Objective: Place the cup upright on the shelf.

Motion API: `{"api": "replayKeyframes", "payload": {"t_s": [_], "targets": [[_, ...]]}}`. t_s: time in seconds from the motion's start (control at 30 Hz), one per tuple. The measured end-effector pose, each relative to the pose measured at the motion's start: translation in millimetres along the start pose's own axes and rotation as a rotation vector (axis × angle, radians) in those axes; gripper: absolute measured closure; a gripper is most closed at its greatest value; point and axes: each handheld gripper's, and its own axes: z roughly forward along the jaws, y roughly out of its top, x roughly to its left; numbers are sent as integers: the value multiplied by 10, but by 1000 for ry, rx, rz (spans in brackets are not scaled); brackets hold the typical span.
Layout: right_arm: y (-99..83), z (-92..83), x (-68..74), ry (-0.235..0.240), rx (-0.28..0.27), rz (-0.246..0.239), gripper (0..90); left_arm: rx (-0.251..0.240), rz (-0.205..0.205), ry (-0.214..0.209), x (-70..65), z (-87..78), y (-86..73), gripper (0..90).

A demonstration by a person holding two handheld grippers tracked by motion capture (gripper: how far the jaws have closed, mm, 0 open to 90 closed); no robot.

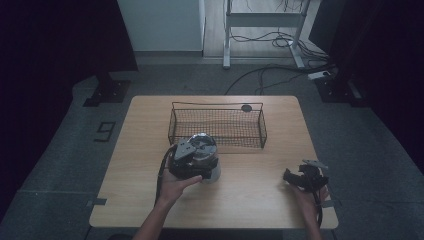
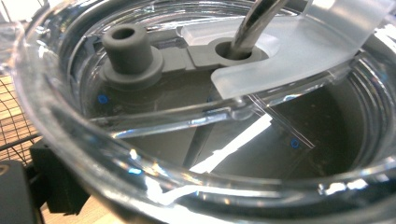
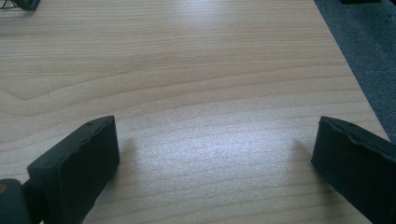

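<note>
With the left gripper (image 1: 192,167) clamped wide around the clear-lidded tumbler (image 1: 206,160) just in front of the wire basket (image 1: 217,125), keep the tumbler upright and lift it over the basket's near rim, while the right gripper (image 3: 210,154) rests wide open and empty.

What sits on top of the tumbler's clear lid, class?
On the clear lid sit a grey rubber spout, a metal straw through a grey grommet, and a frosted flap. The tumbler's contents stay hidden in darkness.

Wide-apart tongs (image 3: 212,163) over bare wooden table (image 3: 196,70)

My cup's lid (image 2: 140,154) is clear glossy plastic; table (image 3: 196,70) matt grained wood; basket (image 1: 218,125) wire mesh.
</note>
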Motion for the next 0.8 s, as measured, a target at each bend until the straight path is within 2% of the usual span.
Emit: {"api": "replayKeyframes", "payload": {"t_s": [0.1,0.5,0.8], "targets": [[0,0,-1,0,0,-1,7,-1,-5,0,17,-4,17,41],[0,0,-1,0,0,-1,7,-13,30,11,29,-19,102,41],[0,0,0,0,0,0,7,-15,35,12,34,-4,171,41]]}}
